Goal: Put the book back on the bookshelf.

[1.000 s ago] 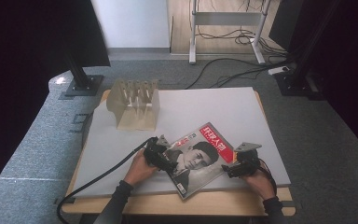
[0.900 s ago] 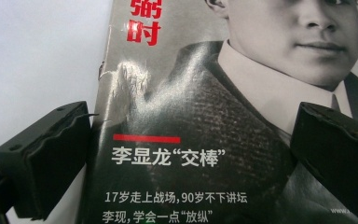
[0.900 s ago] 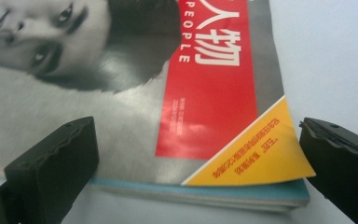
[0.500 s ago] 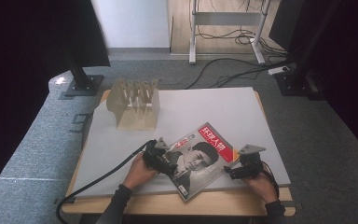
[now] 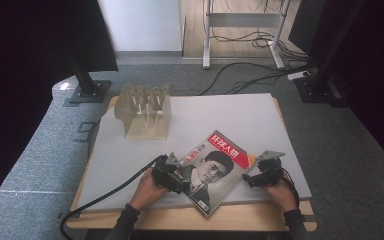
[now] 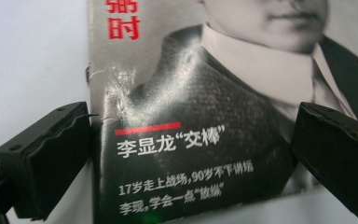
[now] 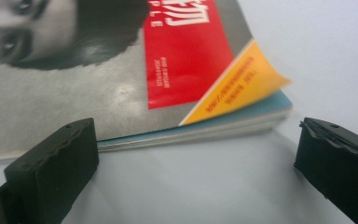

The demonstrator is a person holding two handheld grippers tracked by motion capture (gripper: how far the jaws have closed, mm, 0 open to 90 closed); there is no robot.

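Magazine (image 5: 215, 172): flat on worktop (image 5: 130, 160), corner curled up.
Left gripper (image 5: 176, 176): fingers spread at 9 o'clock edge.
Right gripper (image 5: 254, 179): fingers spread at 3 o'clock, ready to pinch.

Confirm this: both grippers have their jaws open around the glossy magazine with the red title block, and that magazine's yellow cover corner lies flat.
One thing is wrong: the yellow cover corner does not lie flat. In the right gripper view it curls up off the pages beneath. The rest holds: the left gripper and the right gripper both have their jaws open at the glossy magazine with the red title block.
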